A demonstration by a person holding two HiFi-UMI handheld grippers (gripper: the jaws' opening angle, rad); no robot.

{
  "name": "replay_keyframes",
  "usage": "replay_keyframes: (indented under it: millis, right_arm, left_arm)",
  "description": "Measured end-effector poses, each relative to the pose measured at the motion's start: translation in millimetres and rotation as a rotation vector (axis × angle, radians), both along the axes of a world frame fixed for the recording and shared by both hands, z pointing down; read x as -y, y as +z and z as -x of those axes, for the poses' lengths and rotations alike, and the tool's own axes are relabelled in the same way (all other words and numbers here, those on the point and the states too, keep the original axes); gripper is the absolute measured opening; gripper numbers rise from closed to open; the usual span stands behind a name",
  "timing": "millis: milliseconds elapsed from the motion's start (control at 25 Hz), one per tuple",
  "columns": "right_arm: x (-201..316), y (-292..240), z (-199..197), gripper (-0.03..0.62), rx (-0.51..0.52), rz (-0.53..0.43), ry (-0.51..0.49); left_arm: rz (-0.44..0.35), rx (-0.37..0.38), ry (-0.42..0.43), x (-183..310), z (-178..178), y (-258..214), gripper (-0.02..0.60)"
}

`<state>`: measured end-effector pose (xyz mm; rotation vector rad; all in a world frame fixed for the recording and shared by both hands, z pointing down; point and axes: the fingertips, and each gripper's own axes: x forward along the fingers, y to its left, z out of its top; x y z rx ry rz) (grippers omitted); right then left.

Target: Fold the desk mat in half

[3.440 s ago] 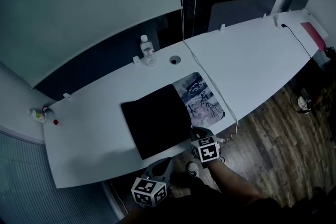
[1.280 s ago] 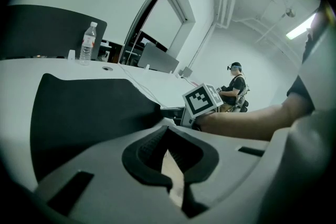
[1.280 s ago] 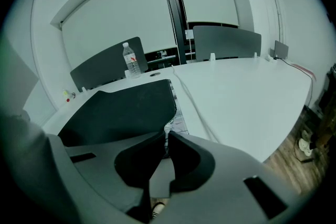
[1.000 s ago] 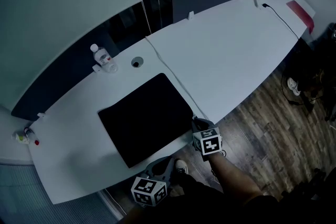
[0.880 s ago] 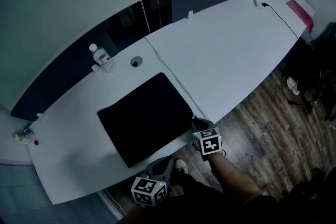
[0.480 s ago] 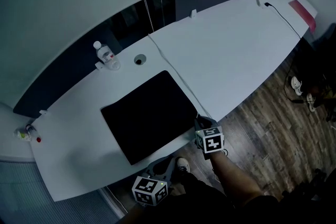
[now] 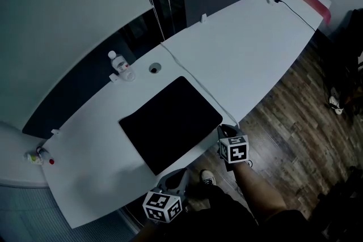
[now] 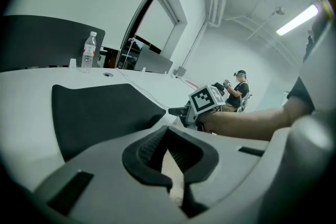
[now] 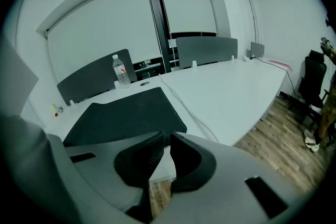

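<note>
Desk mat looks folded; both tongs free of it

Head view: the black desk mat (image 7: 170,123) lies flat on the white desk (image 7: 255,54), with left gripper (image 7: 179,175) and right gripper (image 7: 224,131) around 6 o'clock; left gripper view: tips together, empty; right gripper view: a slit apart, empty; I'd back off without snagging its near edge.

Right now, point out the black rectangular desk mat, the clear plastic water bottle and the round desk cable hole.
black rectangular desk mat (image 7: 170,124): head view, centre of its top.
clear plastic water bottle (image 7: 118,63): head view, its body.
round cable hole (image 7: 154,68): head view, its middle.
</note>
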<state>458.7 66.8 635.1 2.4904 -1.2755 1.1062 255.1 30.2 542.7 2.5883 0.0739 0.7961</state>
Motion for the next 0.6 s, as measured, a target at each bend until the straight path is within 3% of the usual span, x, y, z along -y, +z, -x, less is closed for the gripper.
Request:
replay_keyframes:
  millis: [280,600]
  right_arm:
    - [-3,-43,57,0.032,-0.037,-0.079,0.033]
    - [12,-95,137,0.028,-0.075,-0.196,-0.020]
  left_arm:
    - [-0.018,-0.046,0.061,7,46,-17,0.006]
    - [-0.050,-0.088,0.054,22,99,-33,0.006]
